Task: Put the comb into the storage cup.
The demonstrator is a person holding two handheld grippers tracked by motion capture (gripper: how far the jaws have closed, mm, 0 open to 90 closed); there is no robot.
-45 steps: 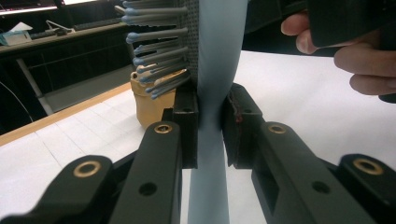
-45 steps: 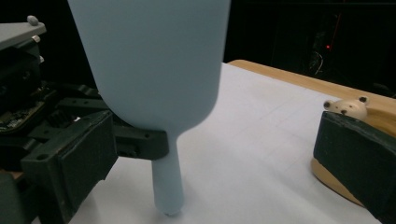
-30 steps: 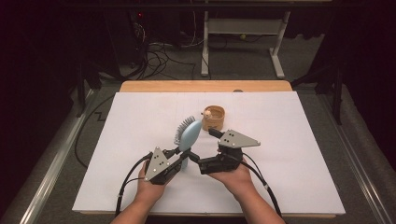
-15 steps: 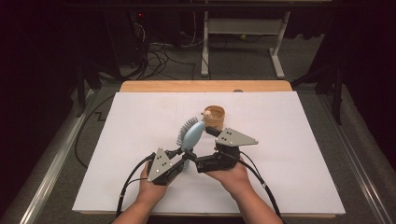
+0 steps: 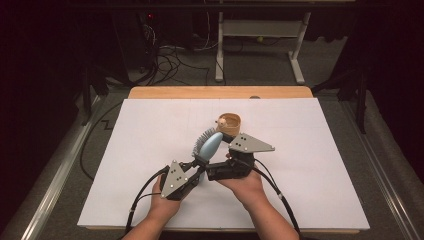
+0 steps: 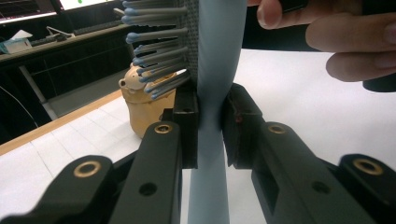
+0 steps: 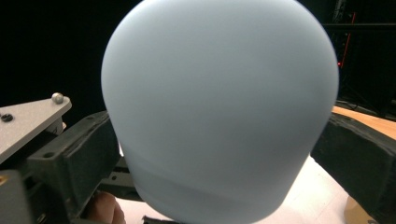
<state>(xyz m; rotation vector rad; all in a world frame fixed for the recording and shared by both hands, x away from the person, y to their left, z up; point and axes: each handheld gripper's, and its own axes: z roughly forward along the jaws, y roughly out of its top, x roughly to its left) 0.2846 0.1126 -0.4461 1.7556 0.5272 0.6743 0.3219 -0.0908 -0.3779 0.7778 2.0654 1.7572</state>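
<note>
Pale-blue hairbrush (image 5: 210,145), handle clamped in left gripper (image 5: 196,172); right gripper (image 5: 226,159) straddles its head, grip unclear. Risk: twisting free, toppling wooden pot (image 5: 230,122) mid-table.

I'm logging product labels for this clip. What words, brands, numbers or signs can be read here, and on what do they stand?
None can be read.
The light blue hairbrush clamped in the left gripper: plain, no print visible.
The tan wooden cup: no lettering visible.
The grey plate on the right gripper: holes, no text.
The bright screens far back in the left gripper view: too small and cut off to read.
</note>
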